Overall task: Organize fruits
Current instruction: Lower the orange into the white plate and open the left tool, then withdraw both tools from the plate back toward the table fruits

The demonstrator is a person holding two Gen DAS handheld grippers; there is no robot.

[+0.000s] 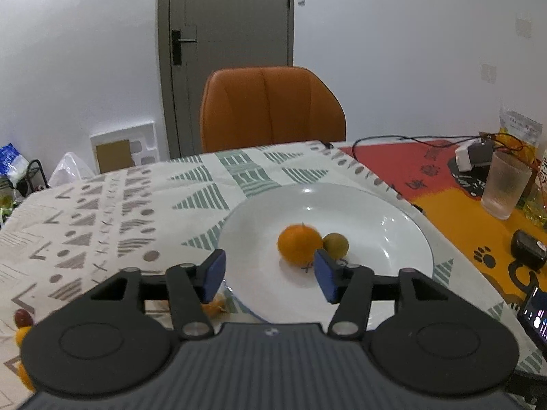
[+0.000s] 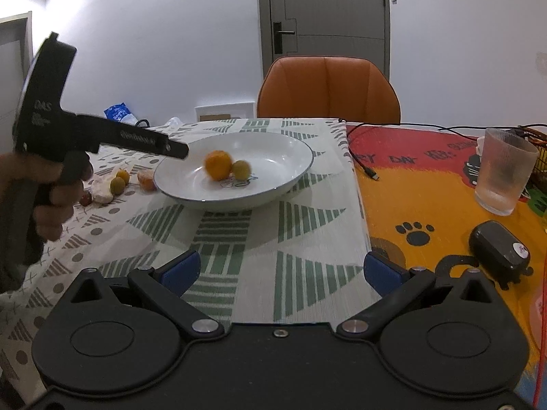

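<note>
Only the right wrist view shows the loose fruits (image 2: pixel 119 182) on the worktop (image 2: pixel 307 225) left of the plate (image 2: pixel 294 150). On the plate, an orange (image 1: pixel 299 243) touches a green fruit (image 1: pixel 336 244). Left tongs (image 1: pixel 268 276) hover open over its near rim; right tongs (image 2: pixel 282 271) gape, empty, before it.

White plate (image 2: pixel 290 184) at frame centre, holding a blurred orange (image 2: pixel 217 165) touching a green fruit (image 2: pixel 241 169). Right gripper (image 2: pixel 280 271) low in frame, jaws wide apart. Left gripper (image 2: pixel 177 149) at upper left, tip over the plate rim.
</note>
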